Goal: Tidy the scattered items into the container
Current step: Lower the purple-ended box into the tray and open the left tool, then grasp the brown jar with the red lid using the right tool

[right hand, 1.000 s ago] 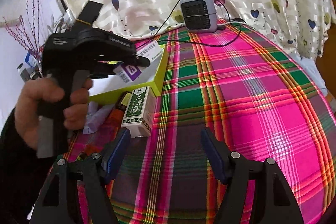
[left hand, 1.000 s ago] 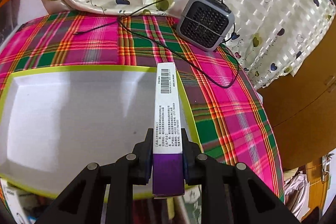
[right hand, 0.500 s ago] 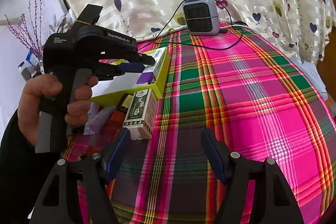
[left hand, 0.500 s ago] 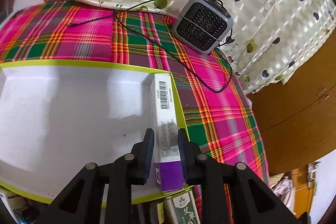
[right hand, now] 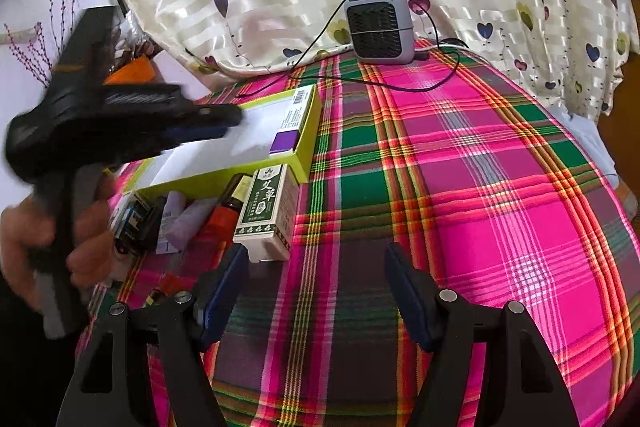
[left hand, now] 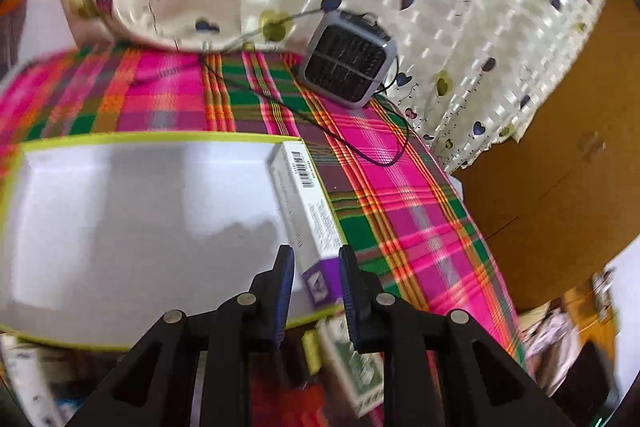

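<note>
Tidy barely begun: one item in, rest out. White-purple box (left hand: 308,195) lies flat inside container (left hand: 160,137), along its R wall, purple end nearest cam. Still outside, just in front of container's near wall: green box (right hand: 266,207), orange bottle (right hand: 224,219), pale tube (right hand: 180,223), dark packet (right hand: 136,223), more bits half hidden. Left tool (left hand: 316,251): narrow gap, purple end seen between pads; view blurred, can't tell if clenched or let go. Right tool (right hand: 316,251): released wide, empty, over table near the green box. Vs 1 s ago: box was held above container's R rim, now down inside; left tool has drawn back and tilted. Right tool unmoved.
</note>
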The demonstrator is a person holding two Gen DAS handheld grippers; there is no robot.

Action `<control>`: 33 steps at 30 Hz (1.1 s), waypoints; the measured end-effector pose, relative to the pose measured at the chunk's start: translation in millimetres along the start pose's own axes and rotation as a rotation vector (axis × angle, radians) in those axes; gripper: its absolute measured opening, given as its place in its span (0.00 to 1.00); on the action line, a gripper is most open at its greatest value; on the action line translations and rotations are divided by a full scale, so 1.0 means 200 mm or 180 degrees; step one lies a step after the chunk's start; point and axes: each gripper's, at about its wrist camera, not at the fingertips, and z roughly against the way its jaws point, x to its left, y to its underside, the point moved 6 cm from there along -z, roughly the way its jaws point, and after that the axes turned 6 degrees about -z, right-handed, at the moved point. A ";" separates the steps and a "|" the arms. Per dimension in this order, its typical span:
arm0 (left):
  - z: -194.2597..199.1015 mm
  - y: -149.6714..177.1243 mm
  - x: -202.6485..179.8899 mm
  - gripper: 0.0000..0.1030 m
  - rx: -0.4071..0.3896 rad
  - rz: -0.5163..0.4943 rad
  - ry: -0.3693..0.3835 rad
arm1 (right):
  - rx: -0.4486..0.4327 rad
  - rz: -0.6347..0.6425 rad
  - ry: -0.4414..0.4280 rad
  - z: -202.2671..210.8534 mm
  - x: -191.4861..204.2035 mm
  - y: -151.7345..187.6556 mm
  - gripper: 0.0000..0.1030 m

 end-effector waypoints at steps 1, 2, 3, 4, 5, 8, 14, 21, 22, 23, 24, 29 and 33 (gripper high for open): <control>0.05 0.02 0.00 0.22 -0.0070 -0.0054 -0.0015 | 0.0010 0.0009 -0.0004 0.00 0.01 0.01 0.70; 0.09 0.05 0.01 0.22 -0.0127 -0.0096 -0.0034 | 0.0023 0.0018 0.0000 0.00 0.01 0.01 0.70; 0.13 0.07 0.02 0.22 -0.0175 -0.0139 -0.0067 | 0.0031 0.0027 0.0013 -0.01 0.02 0.01 0.70; 0.17 0.09 0.03 0.22 -0.0221 -0.0181 -0.0108 | 0.0039 0.0031 0.0020 -0.01 0.03 0.02 0.70; 0.19 0.11 0.05 0.22 -0.0249 -0.0203 -0.0157 | 0.0052 0.0031 0.0021 -0.01 0.03 0.02 0.70; 0.29 0.16 0.12 0.22 -0.0410 -0.0256 -0.0374 | 0.0083 0.0046 0.0049 -0.02 0.05 0.03 0.70; 0.45 0.21 0.34 0.22 -0.0665 -0.0207 -0.0767 | 0.0111 0.0130 0.0097 -0.04 0.12 0.03 0.66; 0.63 0.30 0.60 0.22 -0.0828 0.0046 -0.0955 | 0.0101 0.0167 0.0082 -0.06 0.21 0.02 0.65; 0.65 0.32 0.62 0.22 -0.0828 0.0086 -0.0937 | 0.0106 0.0169 0.0081 -0.06 0.22 0.02 0.65; 0.65 0.33 0.64 0.22 -0.0819 0.0117 -0.0929 | 0.0112 0.0174 0.0080 -0.07 0.23 0.03 0.65; 0.66 0.35 0.66 0.22 -0.0809 0.0145 -0.0929 | 0.0117 0.0186 0.0077 -0.07 0.24 0.03 0.65; 0.71 0.45 0.71 0.22 -0.0759 0.0236 -0.0942 | 0.0131 0.0225 0.0077 -0.07 0.28 0.05 0.65; 0.75 0.50 0.69 0.22 -0.0743 0.0221 -0.0937 | 0.0157 0.0209 0.0067 -0.06 0.29 0.07 0.65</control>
